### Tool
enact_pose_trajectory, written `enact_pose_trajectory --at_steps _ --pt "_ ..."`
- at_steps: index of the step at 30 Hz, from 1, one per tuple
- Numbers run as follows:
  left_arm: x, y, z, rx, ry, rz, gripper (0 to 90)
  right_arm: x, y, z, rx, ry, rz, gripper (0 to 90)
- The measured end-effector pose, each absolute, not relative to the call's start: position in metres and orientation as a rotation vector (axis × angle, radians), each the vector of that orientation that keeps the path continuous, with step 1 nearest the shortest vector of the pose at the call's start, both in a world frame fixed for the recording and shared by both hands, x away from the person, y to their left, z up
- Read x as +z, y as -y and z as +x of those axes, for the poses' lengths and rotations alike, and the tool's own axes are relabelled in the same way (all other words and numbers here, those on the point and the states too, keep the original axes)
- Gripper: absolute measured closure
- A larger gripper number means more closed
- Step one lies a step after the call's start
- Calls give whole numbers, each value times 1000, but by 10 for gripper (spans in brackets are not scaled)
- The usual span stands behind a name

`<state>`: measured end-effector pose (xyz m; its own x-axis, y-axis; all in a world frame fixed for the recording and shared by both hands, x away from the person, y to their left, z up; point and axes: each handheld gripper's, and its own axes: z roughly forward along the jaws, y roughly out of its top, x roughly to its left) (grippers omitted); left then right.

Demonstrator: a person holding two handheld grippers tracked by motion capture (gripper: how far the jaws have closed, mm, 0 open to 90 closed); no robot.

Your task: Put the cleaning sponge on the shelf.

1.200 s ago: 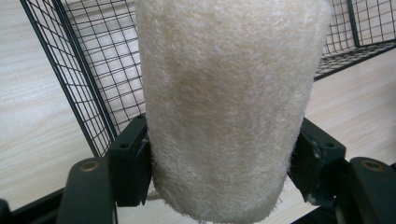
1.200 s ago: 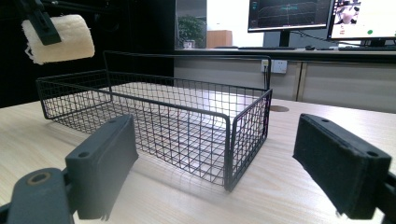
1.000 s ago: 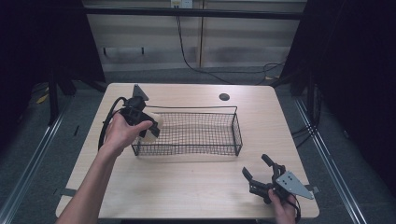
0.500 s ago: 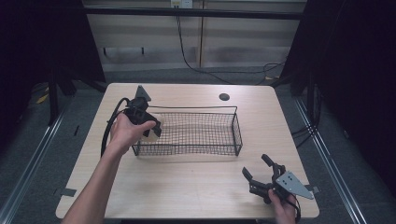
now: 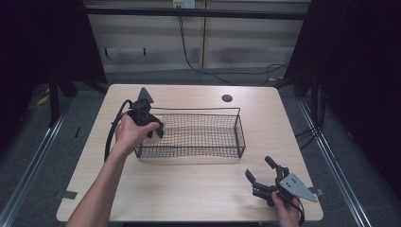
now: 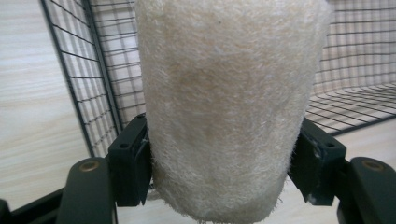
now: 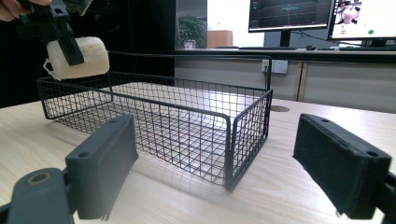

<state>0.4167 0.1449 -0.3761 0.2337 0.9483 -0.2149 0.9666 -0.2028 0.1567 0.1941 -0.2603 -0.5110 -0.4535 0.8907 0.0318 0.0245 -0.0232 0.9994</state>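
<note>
My left gripper [image 5: 153, 127] is shut on a cream fuzzy roll [image 5: 156, 132], held over the left end of the black wire basket [image 5: 198, 109]. In the left gripper view the roll [image 6: 224, 107] stands upright between the two black pads [image 6: 133, 163], which press its sides, with basket mesh [image 6: 102, 70] behind. The right gripper view shows the roll [image 7: 86, 56] raised above the basket's far left rim [image 7: 74, 81], clamped by the left gripper [image 7: 65, 44]. My right gripper [image 5: 258, 167] rests open at the table's front right, nothing between its jaws [image 7: 219, 154], facing the basket's near corner [image 7: 229, 140].
The light wooden table [image 5: 189, 189] has a round dark cable hole [image 5: 227, 98] at the back right. The left gripper's black cable [image 5: 111, 137] loops beside the basket's left end. Monitors [image 7: 289, 14] stand beyond the table in the right gripper view.
The left hand with the roll has crept slightly toward the basket. The right gripper has stayed where it was.
</note>
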Motion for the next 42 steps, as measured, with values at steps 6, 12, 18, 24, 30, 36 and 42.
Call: enact_pose_trajectory --at_steps 6,12,18,24,30,36,42 --pt "-381 -147 418 -117 -1827 2222 323 -511 260 194 1561 -1548 984 127" --pt "-388 -152 421 -116 -1858 2211 323 -511 260 194 1561 -1548 985 127" --pt "-394 -149 422 -127 -1871 2211 323 -511 260 194 1563 -1549 984 128" --pt "-405 -149 422 -142 -1894 2213 323 -511 260 194 1561 -1548 984 128" --pt "-413 -147 423 -152 -1907 2230 323 -511 260 194 1561 -1548 984 127" --pt "-417 -145 423 -158 -1912 2234 322 -511 260 194 1561 -1548 984 128" --pt "-422 -145 423 -163 -1921 2228 321 -511 260 194 1561 -1548 985 128"
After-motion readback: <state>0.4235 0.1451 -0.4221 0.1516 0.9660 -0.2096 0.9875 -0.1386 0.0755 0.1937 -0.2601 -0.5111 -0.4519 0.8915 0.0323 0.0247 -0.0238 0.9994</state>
